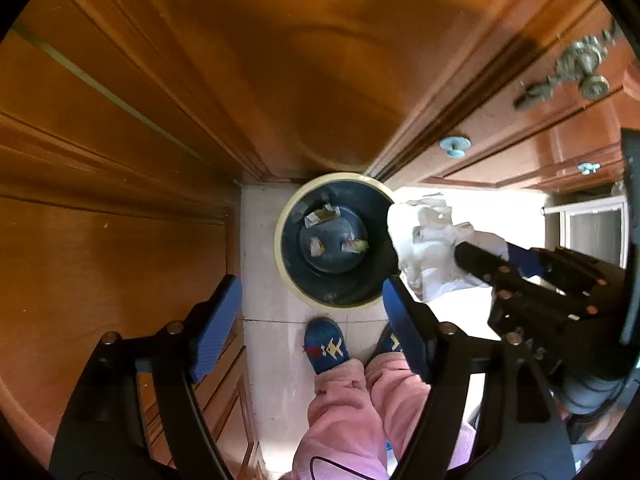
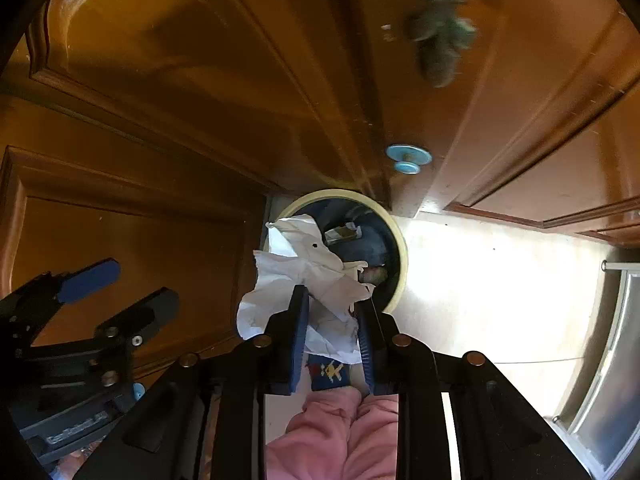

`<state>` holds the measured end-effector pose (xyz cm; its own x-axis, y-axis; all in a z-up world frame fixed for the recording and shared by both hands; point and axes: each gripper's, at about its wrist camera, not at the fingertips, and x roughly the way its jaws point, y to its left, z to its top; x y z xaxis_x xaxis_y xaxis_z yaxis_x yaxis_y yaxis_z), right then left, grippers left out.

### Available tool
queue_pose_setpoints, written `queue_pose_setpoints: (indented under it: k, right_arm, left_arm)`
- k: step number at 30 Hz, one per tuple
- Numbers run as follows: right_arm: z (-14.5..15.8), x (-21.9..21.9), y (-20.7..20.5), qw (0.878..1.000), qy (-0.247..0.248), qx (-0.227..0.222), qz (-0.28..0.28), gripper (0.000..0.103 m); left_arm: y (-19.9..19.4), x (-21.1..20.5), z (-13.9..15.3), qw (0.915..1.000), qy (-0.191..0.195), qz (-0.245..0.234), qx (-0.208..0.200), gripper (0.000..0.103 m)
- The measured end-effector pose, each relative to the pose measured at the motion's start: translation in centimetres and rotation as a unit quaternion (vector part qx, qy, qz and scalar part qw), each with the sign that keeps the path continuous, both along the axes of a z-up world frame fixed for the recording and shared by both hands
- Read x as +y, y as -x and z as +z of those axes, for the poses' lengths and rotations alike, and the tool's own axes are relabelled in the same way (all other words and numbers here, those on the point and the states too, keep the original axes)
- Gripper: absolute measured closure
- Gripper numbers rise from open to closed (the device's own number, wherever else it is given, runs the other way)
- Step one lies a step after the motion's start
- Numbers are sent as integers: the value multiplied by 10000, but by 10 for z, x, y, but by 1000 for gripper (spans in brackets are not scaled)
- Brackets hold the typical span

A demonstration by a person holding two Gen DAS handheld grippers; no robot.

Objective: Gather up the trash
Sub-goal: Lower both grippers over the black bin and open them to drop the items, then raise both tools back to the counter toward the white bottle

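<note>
A round dark bin (image 1: pixel 296 280) with a cream rim stands on the pale floor in a corner of wooden cabinets; several scraps of trash (image 1: pixel 320 218) lie at its bottom. It also shows in the right wrist view (image 2: pixel 400 258). My right gripper (image 2: pixel 332 336) is shut on a crumpled white paper (image 2: pixel 296 272) and holds it above the bin's edge. In the left wrist view that paper (image 1: pixel 428 240) hangs over the bin's right rim. My left gripper (image 1: pixel 312 312) is open and empty, above the bin's near side; it also shows in the right wrist view (image 2: pixel 120 288).
Wooden cabinet doors (image 1: pixel 224 80) with blue knobs (image 1: pixel 454 146) surround the bin at the left and back. An ornate metal handle (image 1: pixel 576 68) sits on the right-hand door. The person's blue slippers (image 1: pixel 326 346) and pink trousers (image 1: pixel 344 412) stand just before the bin. Sunlit floor (image 2: pixel 492 292) lies to the right.
</note>
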<state>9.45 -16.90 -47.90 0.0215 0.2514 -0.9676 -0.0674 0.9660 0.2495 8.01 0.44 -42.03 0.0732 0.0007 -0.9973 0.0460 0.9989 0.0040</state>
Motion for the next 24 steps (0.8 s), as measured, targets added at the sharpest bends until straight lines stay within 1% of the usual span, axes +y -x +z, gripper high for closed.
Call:
queue_pose_setpoints:
  k: [3, 7, 10, 13, 15, 17, 18, 24]
  right_arm:
    - [-2, 6, -5, 10000, -80, 27, 37, 75]
    - [0, 9, -9, 9998, -184, 21, 16, 59]
    - [4, 8, -11, 9997, -263, -3, 5, 59]
    - [12, 8, -9, 9997, -237, -25, 8, 59]
    - [26, 7, -7, 9996, -258, -98, 2, 59]
    - [49, 5, -3, 9993, -296, -229, -28, 59]
    - [62, 3, -1, 9990, -324, -298, -46, 59]
    - [153, -9, 24, 9973, -396, -581, -199, 59]
  left_arm:
    - [-3, 7, 6, 9999, -32, 167, -25, 28]
    - [-5, 18, 18, 9993, -41, 368, -58, 24]
    - [-8, 22, 23, 9988, -49, 480, -76, 24]
    - [-10, 27, 37, 9982, -50, 587, -113, 24]
    - [-11, 29, 51, 9979, -15, 632, -157, 24]
    - [-10, 29, 71, 9977, -10, 631, -247, 24]
    - [-9, 27, 80, 9977, -2, 612, -296, 24]
    - [0, 8, 159, 9975, 164, 349, -594, 24]
